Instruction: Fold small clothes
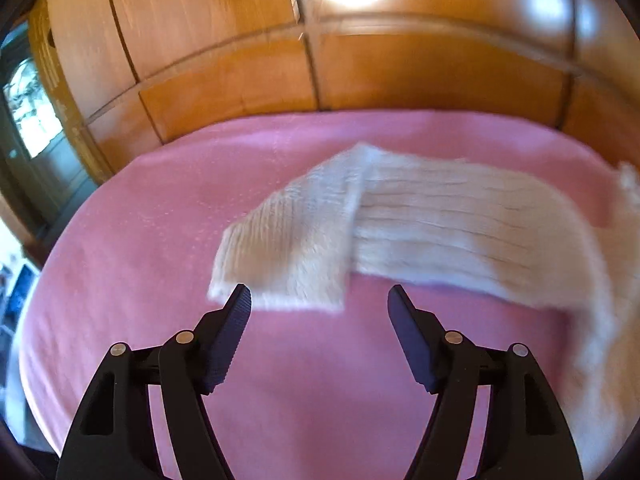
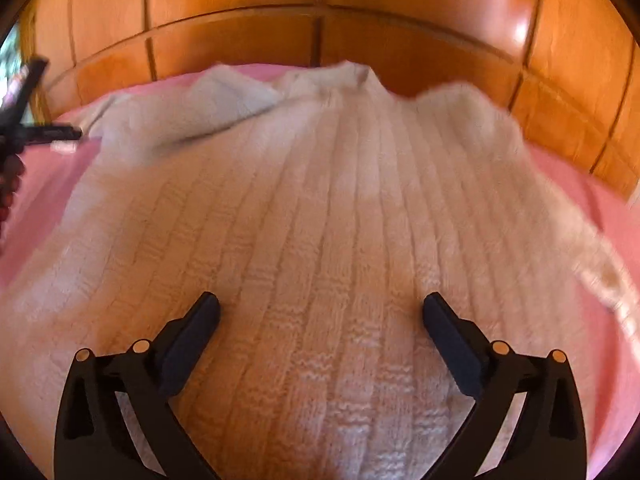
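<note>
A cream ribbed knit sweater [image 2: 320,220] lies spread on the pink blanket [image 1: 140,240], its collar toward the wooden panelled wall [image 1: 240,80]. One sleeve [image 1: 288,240] is folded at an angle. The left gripper [image 1: 319,300] hangs just short of that sleeve's cuff, jaws spread and empty. The right gripper [image 2: 321,312] hovers over the sweater's body, jaws spread wide, holding nothing.

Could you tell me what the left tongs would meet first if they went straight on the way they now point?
Most likely the sleeve end of the cream knitted sweater, lying on the pink bedcover just ahead of the open left tongs; blur leaves depth uncertain.
</note>
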`<state>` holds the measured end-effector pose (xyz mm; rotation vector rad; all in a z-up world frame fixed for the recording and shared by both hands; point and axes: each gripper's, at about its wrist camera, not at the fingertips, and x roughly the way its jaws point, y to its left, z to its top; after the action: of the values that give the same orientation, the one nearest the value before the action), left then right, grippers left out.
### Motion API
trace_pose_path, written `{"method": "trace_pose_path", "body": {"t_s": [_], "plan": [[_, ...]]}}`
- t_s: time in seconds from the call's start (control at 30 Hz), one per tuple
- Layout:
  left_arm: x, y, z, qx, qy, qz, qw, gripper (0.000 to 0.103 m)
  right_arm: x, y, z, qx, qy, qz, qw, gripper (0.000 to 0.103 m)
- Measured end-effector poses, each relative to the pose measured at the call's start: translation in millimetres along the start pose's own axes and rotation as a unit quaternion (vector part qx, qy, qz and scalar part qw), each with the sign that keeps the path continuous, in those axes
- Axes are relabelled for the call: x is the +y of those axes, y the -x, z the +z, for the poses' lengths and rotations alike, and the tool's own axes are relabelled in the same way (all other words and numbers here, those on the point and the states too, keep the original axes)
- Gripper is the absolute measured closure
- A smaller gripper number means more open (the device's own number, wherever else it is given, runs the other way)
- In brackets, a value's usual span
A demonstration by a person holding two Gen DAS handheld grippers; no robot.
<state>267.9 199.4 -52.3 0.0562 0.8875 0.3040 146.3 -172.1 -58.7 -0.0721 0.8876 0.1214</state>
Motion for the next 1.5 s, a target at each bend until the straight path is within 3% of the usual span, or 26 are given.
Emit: {"method": "trace_pose_path", "body": {"t_s": [0.07,0.1,0.13,0.17,0.23,0.4,0.63,0.77,0.9,1.0,1.13,1.2,1.27,1.3,1.33,1.4,1.43,1.47,1.5], "plan": [[3.7,-23.7,6.6,0.023,0.007,0.010,0.9997,0.039,-11.2,-3.3,0.4,0.009,-0.027,0.030,0.999,0.002],[7.0,-30.7,8.2,0.030,0.016,0.009,0.9994,0.073,-13.2,-5.0,-0.4,0.009,-0.030,0.039,0.999,0.002],[16.1,-33.0,10.6,0.034,0.033,0.015,0.9987,0.094,-11.8,-6.1,0.1,0.011,-0.027,0.042,0.999,0.002],[25.8,-31.0,12.0,0.033,0.049,0.007,0.9982,0.097,-11.1,-6.9,1.3,0.013,-0.024,0.043,0.999,0.002],[52.3,-22.2,15.5,0.027,0.085,-0.017,0.9959,0.098,-11.8,-7.9,2.4,0.017,-0.019,0.048,0.999,0.002],[131.1,-1.5,19.8,0.037,0.129,0.001,0.9909,0.098,-12.1,-6.9,0.4,0.007,-0.017,0.048,0.999,0.002],[249.3,10.5,14.5,0.069,0.210,0.105,0.9696,0.098,-9.5,-6.9,-0.5,0.005,-0.017,0.046,0.999,0.002],[260.7,-13.1,-4.1,0.127,0.201,0.123,0.9636,0.098,-9.2,-7.0,-0.6,0.006,-0.016,0.044,0.999,0.002],[261.3,-31.8,-36.0,0.189,0.164,0.220,0.9429,0.100,-8.8,-6.5,-0.9,0.003,-0.015,0.042,0.999,0.002],[282.4,-31.5,-58.0,0.220,0.194,0.223,0.9297,0.100,-8.5,-6.2,-0.9,0.003,-0.015,0.042,0.999,0.002],[284.6,15.5,-62.6,0.158,0.238,0.153,0.9461,0.100,-8.7,-5.9,-1.1,0.001,-0.016,0.041,0.999,0.002],[261.5,49.3,-65.4,0.105,0.240,0.022,0.9649,0.100,-8.7,-5.9,-1.4,0.001,-0.016,0.041,0.999,0.002],[227.2,75.2,-72.6,0.076,0.208,-0.079,0.9719,0.100,-8.9,-6.1,-1.6,0.001,-0.016,0.043,0.999,0.002],[207.4,85.5,-77.5,0.071,0.189,-0.126,0.9712,0.100,-8.9,-6.1,-1.7,0.001,-0.016,0.042,0.999,0.002],[186.9,95.8,-83.3,0.068,0.170,-0.176,0.9672,0.100,-9.0,-6.0,-1.7,0.001,-0.016,0.042,0.999,0.002],[137.9,116.3,-104.8,0.072,0.129,-0.278,0.9490,0.099,-9.5,-6.1,-1.9,0.000,-0.017,0.043,0.999,0.002],[111.6,122.9,-119.5,0.087,0.111,-0.328,0.9340,0.081,-10.1,-6.0,-2.1,0.000,-0.019,0.045,0.999,0.002],[96.6,126.7,-129.9,0.096,0.108,-0.355,0.9235,0.067,-10.5,-6.0,-2.4,-0.001,-0.020,0.046,0.999,0.002],[82.4,127.4,-139.4,0.105,0.113,-0.386,0.9093,0.046,-11.4,-5.9,-2.6,-0.001,-0.021,0.049,0.999,0.002]]}}
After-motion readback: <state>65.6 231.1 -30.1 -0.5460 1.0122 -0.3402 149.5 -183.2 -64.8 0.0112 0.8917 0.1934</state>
